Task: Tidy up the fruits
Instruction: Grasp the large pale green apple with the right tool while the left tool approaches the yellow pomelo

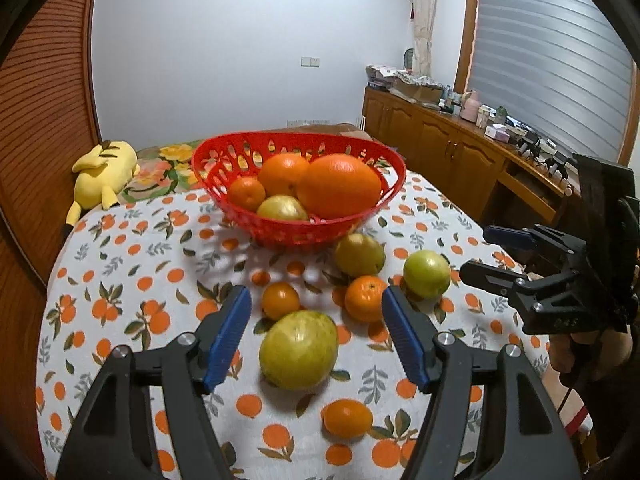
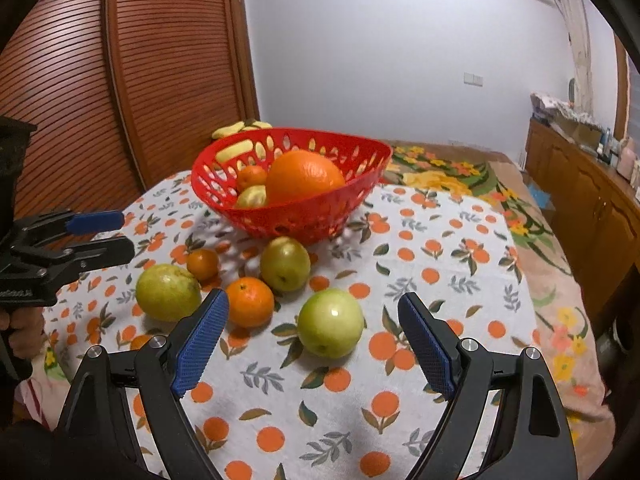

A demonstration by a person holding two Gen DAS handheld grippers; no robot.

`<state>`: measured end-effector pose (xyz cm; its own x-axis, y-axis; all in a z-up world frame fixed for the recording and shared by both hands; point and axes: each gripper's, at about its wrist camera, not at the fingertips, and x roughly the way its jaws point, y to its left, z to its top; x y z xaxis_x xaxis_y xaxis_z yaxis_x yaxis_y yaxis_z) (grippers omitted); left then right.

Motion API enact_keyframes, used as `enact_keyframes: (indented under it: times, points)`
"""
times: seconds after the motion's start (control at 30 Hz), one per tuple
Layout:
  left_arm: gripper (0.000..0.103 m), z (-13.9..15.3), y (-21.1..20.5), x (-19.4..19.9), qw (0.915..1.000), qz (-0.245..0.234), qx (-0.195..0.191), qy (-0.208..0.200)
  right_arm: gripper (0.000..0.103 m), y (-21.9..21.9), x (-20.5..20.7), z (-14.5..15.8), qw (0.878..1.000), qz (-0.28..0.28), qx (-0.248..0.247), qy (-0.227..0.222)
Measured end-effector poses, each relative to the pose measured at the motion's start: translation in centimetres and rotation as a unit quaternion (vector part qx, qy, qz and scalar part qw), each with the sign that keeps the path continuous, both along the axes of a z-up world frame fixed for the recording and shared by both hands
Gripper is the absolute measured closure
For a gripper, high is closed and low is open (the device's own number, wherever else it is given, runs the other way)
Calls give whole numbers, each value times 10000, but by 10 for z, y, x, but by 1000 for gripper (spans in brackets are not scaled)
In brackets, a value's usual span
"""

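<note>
Your red basket stands mid-table, four fruits inside, room remaining at its front. Your left gripper has jaws spread, empty, framing the large yellow-green fruit; centre it before closing. Your right gripper is spread, empty, around the green apple. Mind the tangerine just beside its left pad; the cloth to the right lies open.

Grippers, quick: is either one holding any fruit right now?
Left gripper: open, holding nothing.
Right gripper: open, holding nothing.
</note>
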<state>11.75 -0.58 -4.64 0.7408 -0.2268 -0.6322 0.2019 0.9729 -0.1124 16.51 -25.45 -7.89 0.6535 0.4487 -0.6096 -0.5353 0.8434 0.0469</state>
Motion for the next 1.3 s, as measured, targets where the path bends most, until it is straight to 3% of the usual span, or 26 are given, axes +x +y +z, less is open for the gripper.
enact_keyframes:
  times: [0.73,0.87,1.3]
  points:
    - [35,-46,2,-19,9987,23,-220,469,34,13,47,-53,9961,-120,-298,822]
    - [35,-52,1,-21,9983,17,-230,535,50,15,50,-59,9953,-89,-347,903]
    - [35,-59,2,-16,9979,83,-197,606,50,9,19,-55,9970,-23,-173,758]
